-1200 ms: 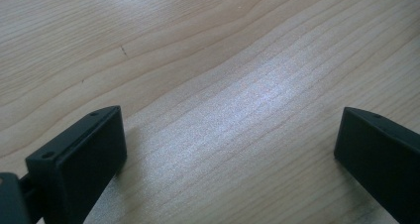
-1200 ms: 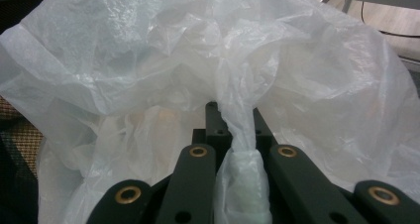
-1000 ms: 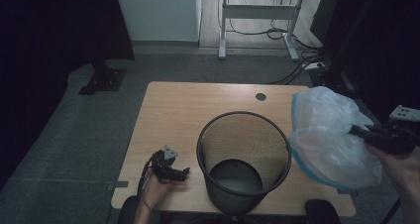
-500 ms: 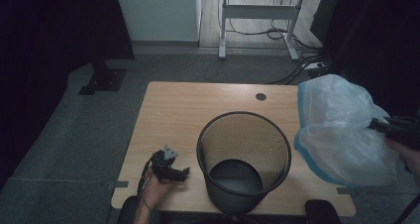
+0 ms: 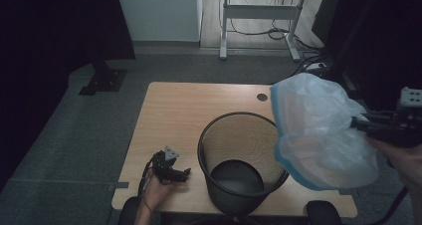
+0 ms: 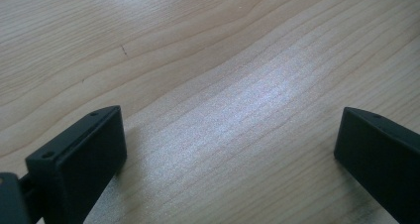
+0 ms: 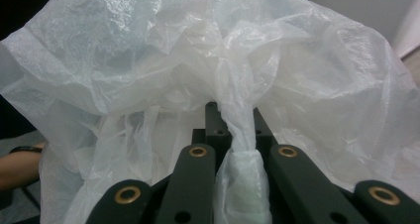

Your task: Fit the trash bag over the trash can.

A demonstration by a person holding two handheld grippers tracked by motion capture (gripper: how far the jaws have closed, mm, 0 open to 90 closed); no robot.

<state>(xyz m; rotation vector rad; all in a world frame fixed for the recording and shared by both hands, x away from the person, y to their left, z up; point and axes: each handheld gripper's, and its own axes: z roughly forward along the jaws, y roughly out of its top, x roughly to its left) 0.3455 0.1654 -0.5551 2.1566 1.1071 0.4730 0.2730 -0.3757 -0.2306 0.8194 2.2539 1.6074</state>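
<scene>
Left gripper: jaws spread, nothing between them, resting on the wooden table.
Mesh wastebasket: unlined, mid-table.
Right gripper: pinching a gathered fold of the bin liner.
Bin liner: billowing above the table's right edge, beside the basket.
Handling: likely featherlight, limp, slippery; grip the blue-edged rim.

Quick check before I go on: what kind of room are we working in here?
Probably an office or lab workspace: a wooden table stands on grey carpet, a black mesh wastebasket sits on the table, and behind it is a white-framed desk with cables beneath.
</scene>
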